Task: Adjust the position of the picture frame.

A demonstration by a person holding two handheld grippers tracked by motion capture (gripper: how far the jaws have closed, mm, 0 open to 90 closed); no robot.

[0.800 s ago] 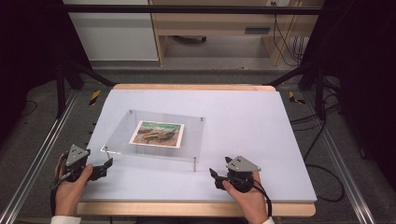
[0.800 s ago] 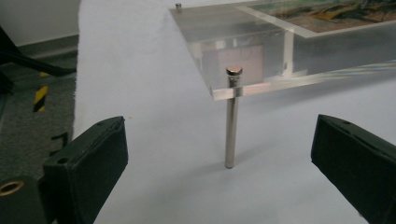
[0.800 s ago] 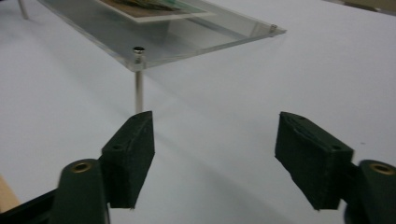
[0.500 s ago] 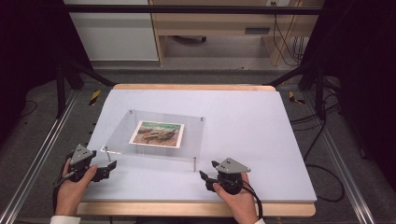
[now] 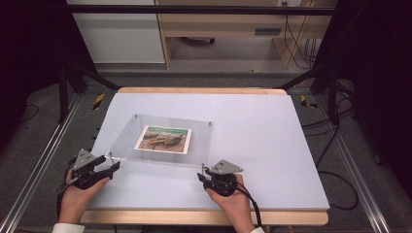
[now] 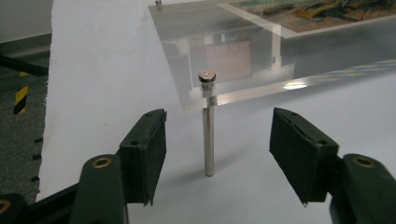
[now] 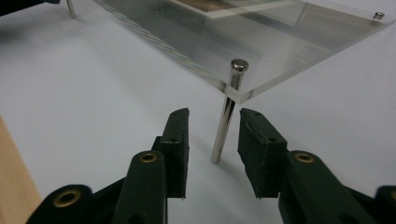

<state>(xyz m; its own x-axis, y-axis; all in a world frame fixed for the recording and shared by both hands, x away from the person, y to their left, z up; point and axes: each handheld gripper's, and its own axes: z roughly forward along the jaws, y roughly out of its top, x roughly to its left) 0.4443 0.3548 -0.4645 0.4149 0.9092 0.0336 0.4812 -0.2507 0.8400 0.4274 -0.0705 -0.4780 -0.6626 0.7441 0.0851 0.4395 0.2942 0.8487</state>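
A clear acrylic frame (image 5: 165,127) with a picture (image 5: 163,139) in it stands on thin metal legs on the white table (image 5: 252,136). My left gripper (image 5: 112,165) is open at the frame's near left corner, its jaws wide on either side of that corner's leg (image 6: 208,135) without touching it. My right gripper (image 5: 200,177) is open at the near right corner. Its jaws stand a narrow gap apart, just in front of the leg (image 7: 224,126) there. In the gripper views the left gripper (image 6: 217,154) and right gripper (image 7: 214,144) hold nothing.
The table's wooden front edge (image 5: 194,216) runs just behind my hands. Metal rails (image 5: 39,165) flank the table. A wooden cabinet (image 5: 223,29) and cables (image 5: 335,136) lie beyond and to the right.
Both grippers have moved forward and inward to the frame's near corners. The right gripper has shifted left toward its leg.
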